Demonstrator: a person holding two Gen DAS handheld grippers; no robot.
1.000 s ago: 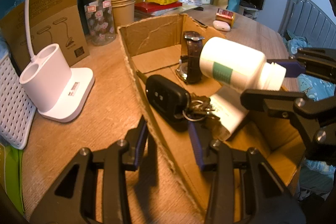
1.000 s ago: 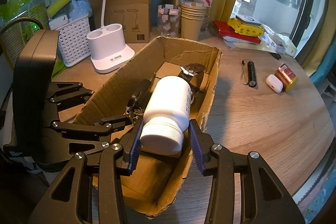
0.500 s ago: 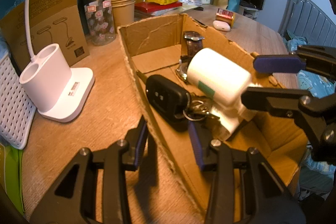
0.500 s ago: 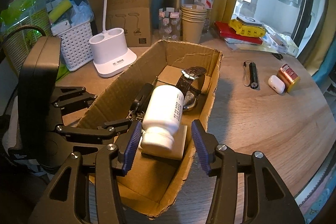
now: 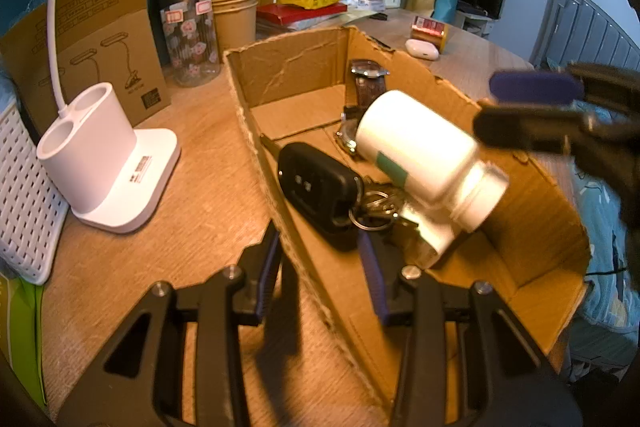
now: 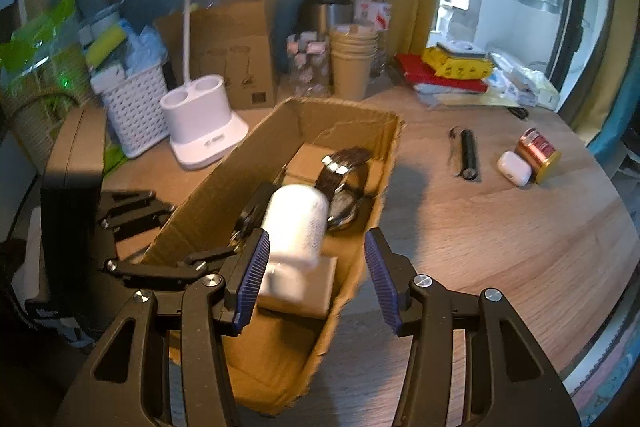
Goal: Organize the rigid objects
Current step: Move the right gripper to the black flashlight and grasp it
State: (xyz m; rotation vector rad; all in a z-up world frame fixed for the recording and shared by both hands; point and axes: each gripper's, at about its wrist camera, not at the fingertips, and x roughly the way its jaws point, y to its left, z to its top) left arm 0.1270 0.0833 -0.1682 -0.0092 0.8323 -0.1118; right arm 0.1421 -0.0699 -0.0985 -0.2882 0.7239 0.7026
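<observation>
An open cardboard box lies on the wooden table. Inside it are a black car key with a key ring, a brown-strapped watch and a white bottle. The bottle lies tilted, cap toward me, over the keys and a flat packet. My left gripper is shut on the box's near side wall, one finger inside and one outside. My right gripper stands open just behind the bottle, and its pads do not touch it. It shows blurred at the right edge in the left wrist view.
A white lamp base and a white basket stand left of the box. Paper cups, a glass and bottles stand behind it. On the table to the right lie a black flashlight, a white earbud case and a copper tin.
My right gripper let go of the white bottle, widened its jaws and drew back. The bottle dropped into the box onto the keys and packet. The left gripper stayed put.
</observation>
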